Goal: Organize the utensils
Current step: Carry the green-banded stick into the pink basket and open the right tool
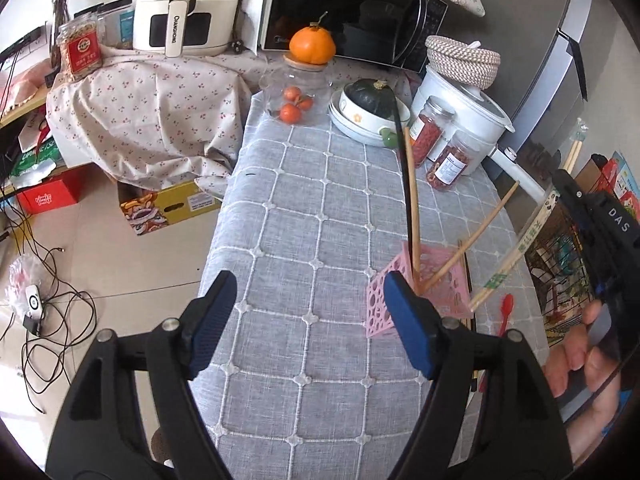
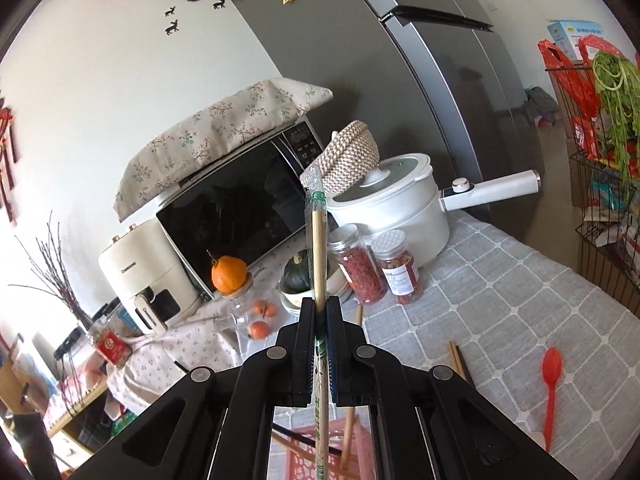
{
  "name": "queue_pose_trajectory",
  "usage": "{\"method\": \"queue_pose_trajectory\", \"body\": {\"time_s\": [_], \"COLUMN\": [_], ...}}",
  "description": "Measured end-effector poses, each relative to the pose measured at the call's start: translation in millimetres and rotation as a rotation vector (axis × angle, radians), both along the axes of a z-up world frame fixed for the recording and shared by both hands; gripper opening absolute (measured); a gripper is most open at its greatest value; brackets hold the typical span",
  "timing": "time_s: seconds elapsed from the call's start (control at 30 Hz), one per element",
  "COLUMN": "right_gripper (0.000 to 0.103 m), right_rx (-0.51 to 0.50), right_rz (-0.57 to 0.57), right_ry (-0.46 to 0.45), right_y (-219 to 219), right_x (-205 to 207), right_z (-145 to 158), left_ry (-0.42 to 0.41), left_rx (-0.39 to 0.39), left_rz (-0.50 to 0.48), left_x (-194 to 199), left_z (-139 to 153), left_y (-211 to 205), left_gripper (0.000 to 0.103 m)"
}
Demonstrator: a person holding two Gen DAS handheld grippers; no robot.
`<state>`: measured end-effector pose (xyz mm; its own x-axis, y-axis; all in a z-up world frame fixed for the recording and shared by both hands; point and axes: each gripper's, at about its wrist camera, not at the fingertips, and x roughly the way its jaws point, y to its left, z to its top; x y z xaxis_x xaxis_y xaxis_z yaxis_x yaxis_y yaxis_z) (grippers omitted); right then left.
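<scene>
1. Left wrist view: left hand-held gripper [image 1: 308,320] released, jaws wide apart, nothing between them, angled down over the counter [image 1: 300,220]. Pink holder [image 1: 440,280] just beside its right finger, holding three sticks: one black, two wooden. One red spoon [image 1: 506,312] lies beyond it.
2. Right wrist view: right hand-held gripper [image 2: 320,312] clenched on one wrapped chopstick pair [image 2: 319,240], upright above the pink holder. Two loose chopsticks [image 2: 460,364] and the red spoon lie on the counter.

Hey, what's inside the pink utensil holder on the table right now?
The pink holder has a black chopstick and wooden chopsticks standing in it. Its bottom is hidden by its walls and the left gripper.
</scene>
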<state>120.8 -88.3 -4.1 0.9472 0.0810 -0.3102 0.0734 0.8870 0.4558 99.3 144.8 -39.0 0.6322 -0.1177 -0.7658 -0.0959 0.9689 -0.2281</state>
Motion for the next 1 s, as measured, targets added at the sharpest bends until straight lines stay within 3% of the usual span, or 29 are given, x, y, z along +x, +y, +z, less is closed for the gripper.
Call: {"method": "queue_pose_trajectory", "body": {"time_s": [0.23,0.37,0.7,1.0], "right_gripper": [0.005,0.005,0.007,0.043], "right_rx": [-0.092,-0.095,-0.082,-0.113], "right_rz": [-0.119,-0.141,-0.026,0.08], "right_ry": [-0.014,0.003,0.084,0.109], "right_y": [31.9,35.3,45.6,13.5], "right_x": [6.9,11.0,-2.8,-15.7], "right_z": [-24.4,-37.8,-57.7,-30.1], "left_ry": [0.006,0.012,0.016,0.04], "left_rx": [-0.031,-0.042,-0.024,-0.042], "left_rz": [0.014,0.017,0.001,-0.048], "left_x": [-2.9,-2.0,-0.9,-0.2], "left_z": [-1.8,-3.3,-4.1,-8.2], "left_y": [14.0,16.8,12.3,-6.2], "left_gripper": [0.076,0.076,0.076,0.076]}}
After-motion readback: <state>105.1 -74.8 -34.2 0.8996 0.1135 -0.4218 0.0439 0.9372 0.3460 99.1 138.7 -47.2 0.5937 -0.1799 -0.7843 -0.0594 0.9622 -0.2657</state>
